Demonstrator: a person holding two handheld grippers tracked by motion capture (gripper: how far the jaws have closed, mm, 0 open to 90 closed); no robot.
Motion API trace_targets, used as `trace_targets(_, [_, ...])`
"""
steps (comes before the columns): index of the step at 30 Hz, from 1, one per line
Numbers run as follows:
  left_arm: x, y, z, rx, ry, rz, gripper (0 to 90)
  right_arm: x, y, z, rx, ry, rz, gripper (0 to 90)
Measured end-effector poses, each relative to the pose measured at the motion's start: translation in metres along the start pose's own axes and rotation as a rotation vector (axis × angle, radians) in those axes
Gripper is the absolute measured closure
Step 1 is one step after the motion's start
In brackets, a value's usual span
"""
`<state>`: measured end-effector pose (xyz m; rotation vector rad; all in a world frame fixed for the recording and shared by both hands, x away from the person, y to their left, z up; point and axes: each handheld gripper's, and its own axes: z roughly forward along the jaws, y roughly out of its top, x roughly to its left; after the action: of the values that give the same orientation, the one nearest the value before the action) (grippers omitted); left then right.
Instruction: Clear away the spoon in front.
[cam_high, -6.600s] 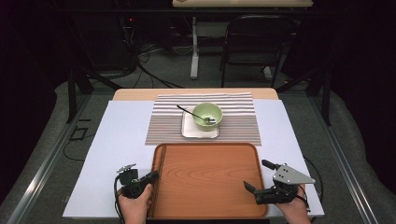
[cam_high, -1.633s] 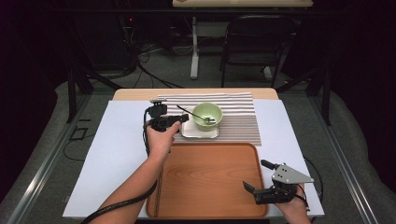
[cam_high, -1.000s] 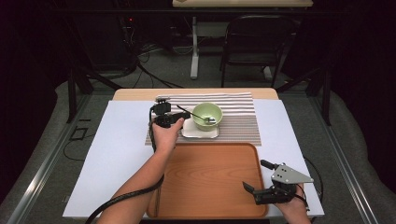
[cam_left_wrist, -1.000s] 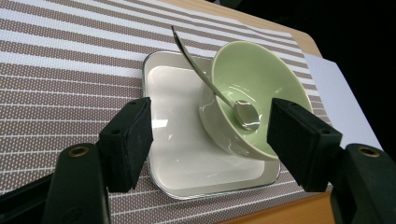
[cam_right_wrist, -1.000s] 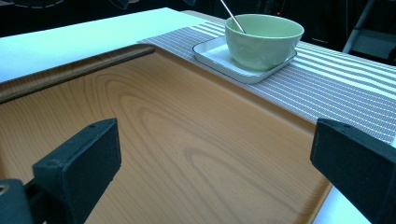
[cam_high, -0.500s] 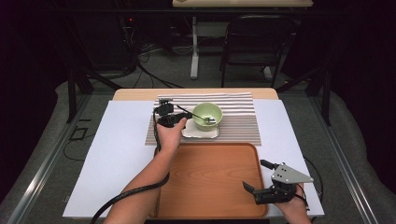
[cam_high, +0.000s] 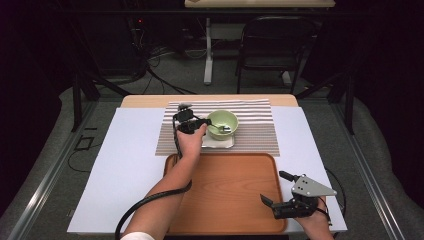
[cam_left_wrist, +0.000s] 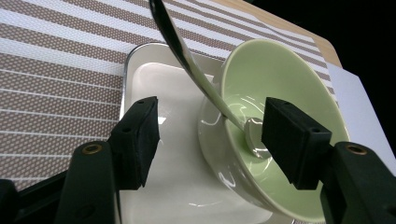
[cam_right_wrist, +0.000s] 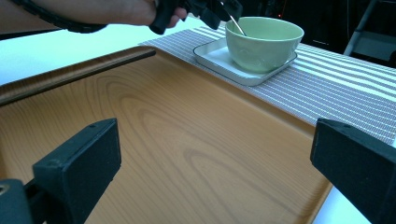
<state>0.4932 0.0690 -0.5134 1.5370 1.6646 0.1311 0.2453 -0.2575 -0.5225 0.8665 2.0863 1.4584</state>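
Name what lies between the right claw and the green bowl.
In the right gripper view, bare wooden tray, then striped mat and the white dish under the green bowl lie beyond the right claw.

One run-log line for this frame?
left gripper: jaws closing round metal spoon in green bowl, no contact | right gripper: open over wooden tray
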Motion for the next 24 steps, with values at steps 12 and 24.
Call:
trace_targets(12, [-0.002,-0.002,0.016,-0.019,0.000,0.028,48.3,0.000,0.000,-0.001,-0.005,0.001,0.001,1.6])
trace_targets(24, [-0.004,-0.003,0.022,-0.010,0.013,0.046,51.8,0.000,0.000,-0.001,-0.007,0.004,0.001,1.6])
